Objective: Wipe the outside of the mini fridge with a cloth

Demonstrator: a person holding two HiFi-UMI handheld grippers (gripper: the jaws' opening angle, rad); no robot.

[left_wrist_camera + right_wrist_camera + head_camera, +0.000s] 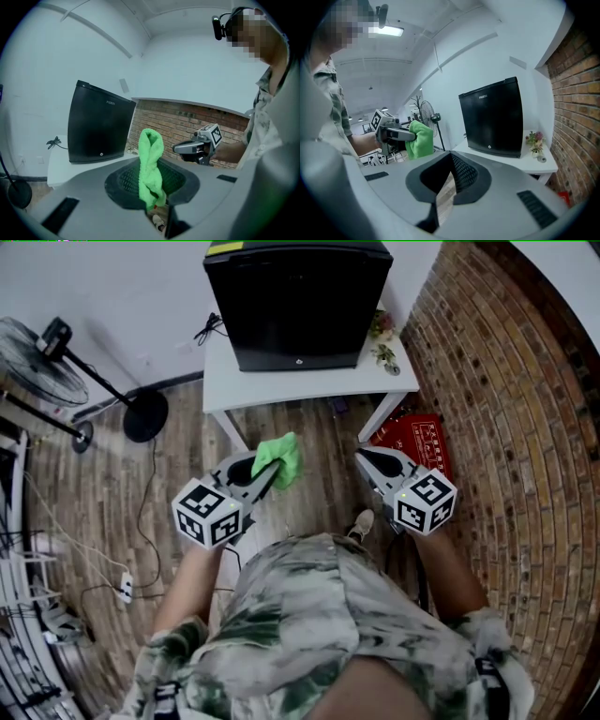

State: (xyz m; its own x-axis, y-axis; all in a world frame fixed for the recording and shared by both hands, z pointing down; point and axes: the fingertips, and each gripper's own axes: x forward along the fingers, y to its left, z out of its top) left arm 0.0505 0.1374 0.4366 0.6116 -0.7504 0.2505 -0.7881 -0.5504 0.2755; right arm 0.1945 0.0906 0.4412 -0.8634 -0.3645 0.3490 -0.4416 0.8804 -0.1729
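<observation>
1. Mini fridge [298,301]: black, upright on a white table [234,381], which stands against the pale back wall. Door side faces the person. Small logo low on the door.
2. On the same table: a little flower pot [382,331] just right of the fridge, and a dark cable [208,329] at its left.
3. Fridge relative to the grippers: ahead of both and well apart from them. Neither gripper touches it, nor does the cloth.
4. Green cloth [278,458]: bunched and folded over, sticking up past the jaw tips. It sits between the fridge and the person, over the wood floor in front of the table.
5. Left gripper [265,476]: jaws clamped on the cloth. The left gripper view shows the fabric pinched between the dark ribbed pads [123,183], its loop standing above them and pointing toward the fridge door.
6. Right gripper [366,458]: jaws pressed fully together, nothing between them. Its view shows the two pads meeting on a single line. It is level with the left gripper, off to that gripper's right, and apart from the cloth.
7. Surroundings: brick wall [506,409] on the right, a red box [414,439] on the floor by the table leg, a standing fan [42,362] at far left.
</observation>
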